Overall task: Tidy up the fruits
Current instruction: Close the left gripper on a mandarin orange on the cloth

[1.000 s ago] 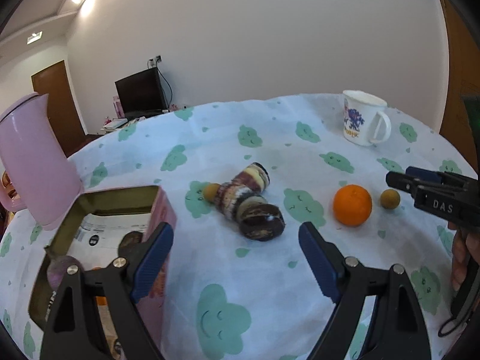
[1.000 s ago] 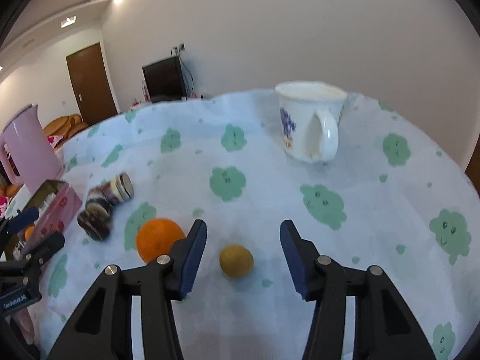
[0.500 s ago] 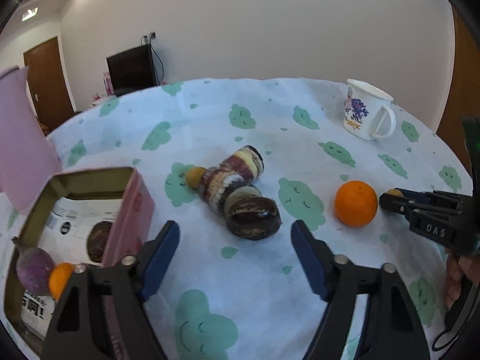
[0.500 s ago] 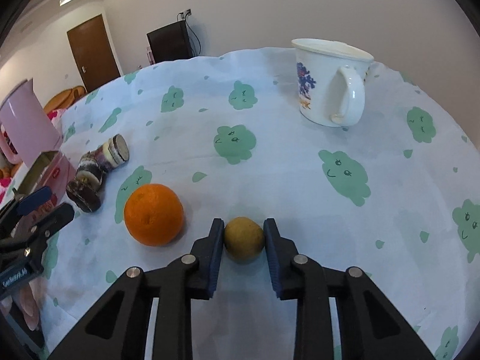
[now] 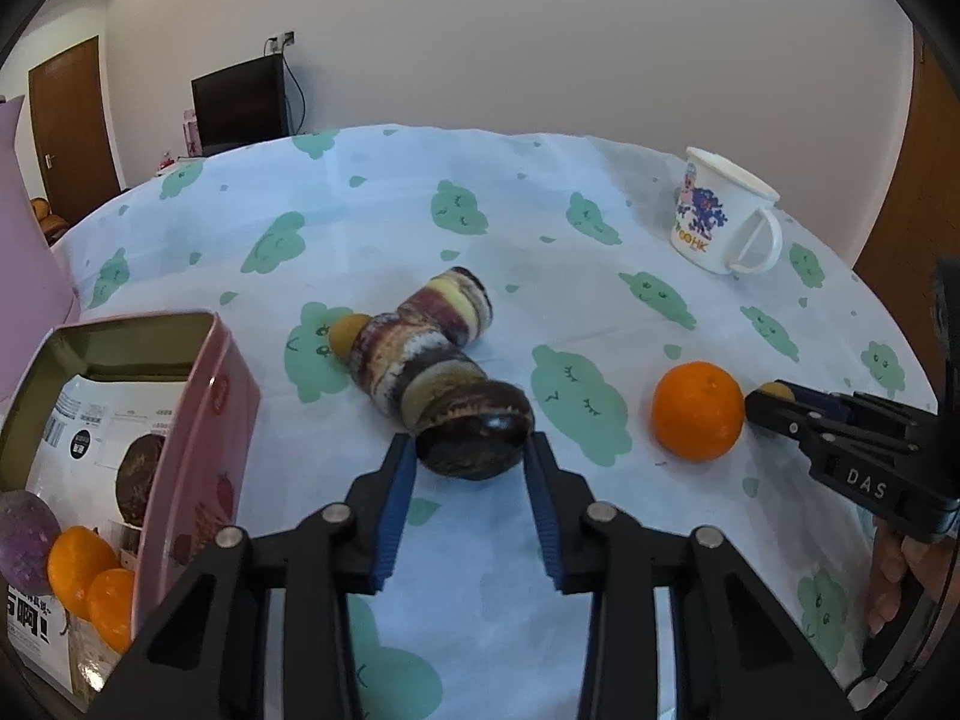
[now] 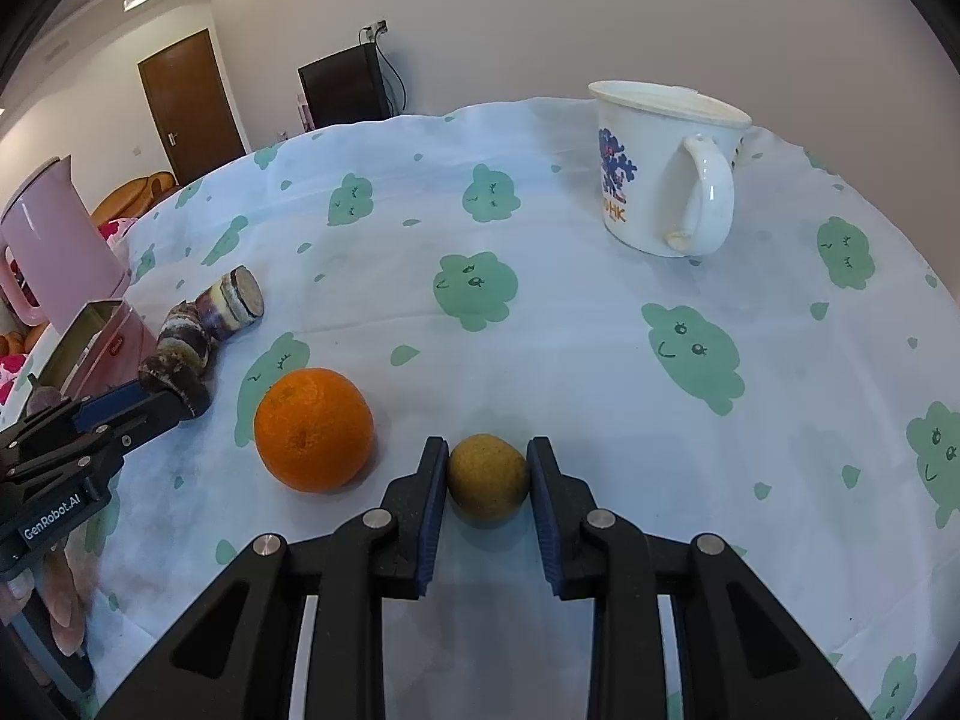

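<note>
We see the left gripper (image 5: 469, 456) clenched on the dark end of a banded purple-and-cream sugarcane piece (image 5: 444, 372) that lies near the middle of the worktop (image 5: 540, 228); its fingers (image 5: 393, 504) have just been closing and now press that end from both sides. A second cut length lies against it, angled toward the far edge, with a small yellow-brown fruit (image 5: 348, 333) touching its left side. The right gripper (image 6: 487, 474) grasps a small yellow-brown round fruit (image 6: 489, 477), both pads against it, the fruit resting on the cloud-print cloth. Just to its left sits an orange (image 6: 313, 429), close but apart from the fingers. Toward the left edge stands an open pink tin box (image 5: 198, 420); inside we make out two small orange fruits (image 5: 90, 576), a purple round fruit (image 5: 21, 534) and a printed packet. A pink pitcher (image 6: 54, 240) stands behind the box. A white mug (image 6: 666, 168) with a blue print stands upright near the far right edge.
</note>
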